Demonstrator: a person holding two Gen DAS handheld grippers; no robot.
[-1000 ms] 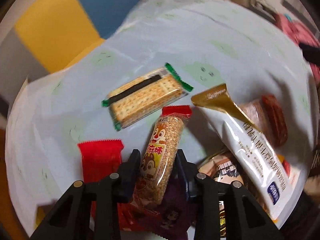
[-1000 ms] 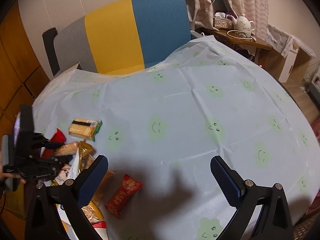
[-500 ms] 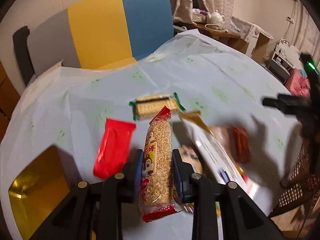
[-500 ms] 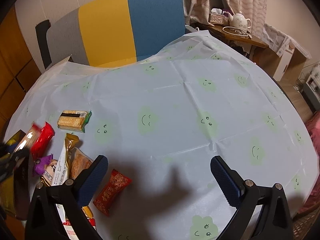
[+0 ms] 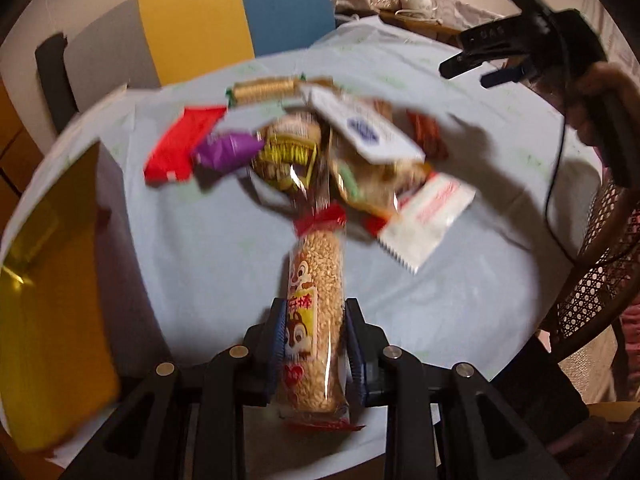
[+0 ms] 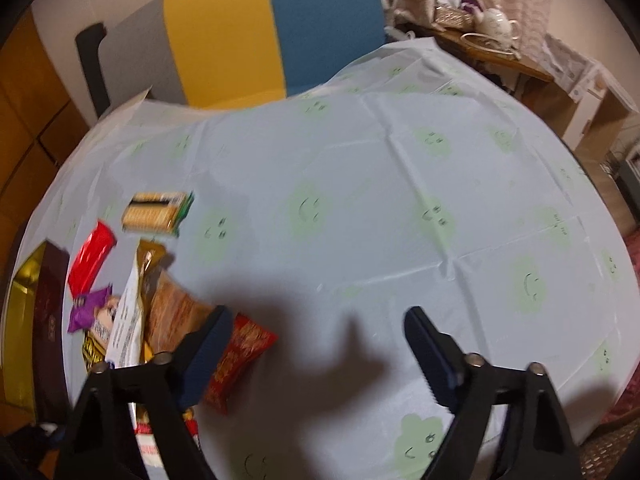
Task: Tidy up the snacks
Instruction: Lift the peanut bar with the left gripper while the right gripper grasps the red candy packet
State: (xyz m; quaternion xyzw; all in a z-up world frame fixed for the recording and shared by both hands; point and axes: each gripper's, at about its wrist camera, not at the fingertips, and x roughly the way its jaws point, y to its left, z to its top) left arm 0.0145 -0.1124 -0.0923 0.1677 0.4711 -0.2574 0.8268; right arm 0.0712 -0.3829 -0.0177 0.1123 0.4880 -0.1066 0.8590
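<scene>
My left gripper (image 5: 316,344) is shut on a long puffed-rice bar (image 5: 316,280) with a chipmunk print and red ends, held above the pale blue tablecloth (image 5: 200,248). Beyond it lies the snack pile (image 5: 340,152): a red packet (image 5: 180,148), a purple packet (image 5: 228,148), a cracker pack (image 5: 264,88) and a white bag (image 5: 360,128). My right gripper (image 6: 318,340) hovers over the cloth with its jaws closing and nothing between them. A small red snack packet (image 6: 236,356) lies just by its left finger (image 6: 208,344). The right gripper (image 5: 464,75) also shows at the upper right of the left wrist view.
An open gold-lined box (image 5: 52,280) with a dark brown wall (image 6: 50,308) sits at the table's left edge. A grey, yellow and blue chair (image 6: 240,28) stands behind the table. A side table holds a teapot (image 6: 496,22). A wicker chair (image 5: 592,288) is at the right.
The left gripper has carried the rice bar out of the pile and back toward the near side of the table. The right gripper's jaws have narrowed.
</scene>
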